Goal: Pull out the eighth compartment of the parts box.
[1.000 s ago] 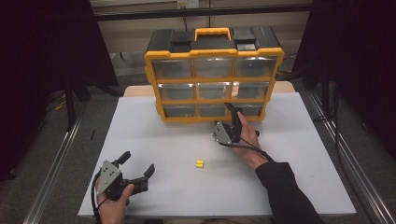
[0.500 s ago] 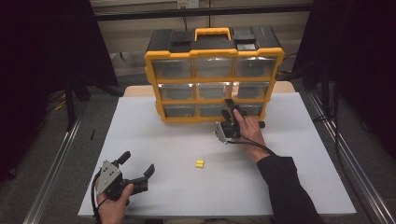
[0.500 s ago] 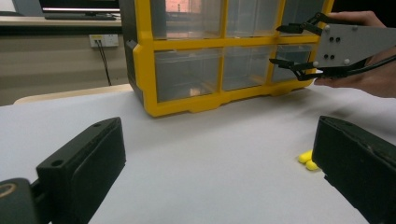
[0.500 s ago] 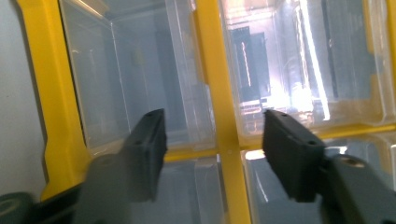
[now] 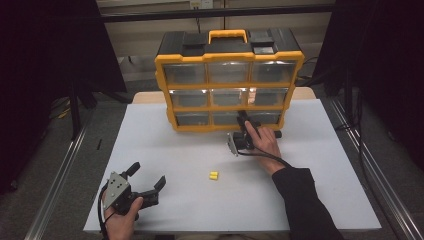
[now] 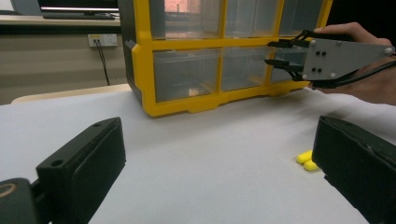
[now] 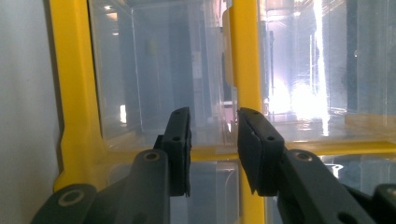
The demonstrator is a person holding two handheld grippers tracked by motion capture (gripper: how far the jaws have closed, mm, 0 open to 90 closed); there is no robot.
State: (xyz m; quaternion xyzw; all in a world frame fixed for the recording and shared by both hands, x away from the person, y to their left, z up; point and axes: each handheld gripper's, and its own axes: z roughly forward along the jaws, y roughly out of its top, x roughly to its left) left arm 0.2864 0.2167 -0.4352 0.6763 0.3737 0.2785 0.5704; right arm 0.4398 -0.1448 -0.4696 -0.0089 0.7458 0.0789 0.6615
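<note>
One worktop (image 5: 165,145) carries one organizer (image 5: 229,80), yellow-framed with a black top, an orange handle and nine clear drawers in three rows. It stands at the far middle. The right claw (image 5: 243,121) is at its bottom row, tips at the middle drawer (image 5: 227,118); its jaws have just been closing, a gap left, pinching nothing visible. The left claw (image 5: 146,176), near left, is spread wide. Two yellow pegs (image 5: 213,175) lie together between them.
</note>
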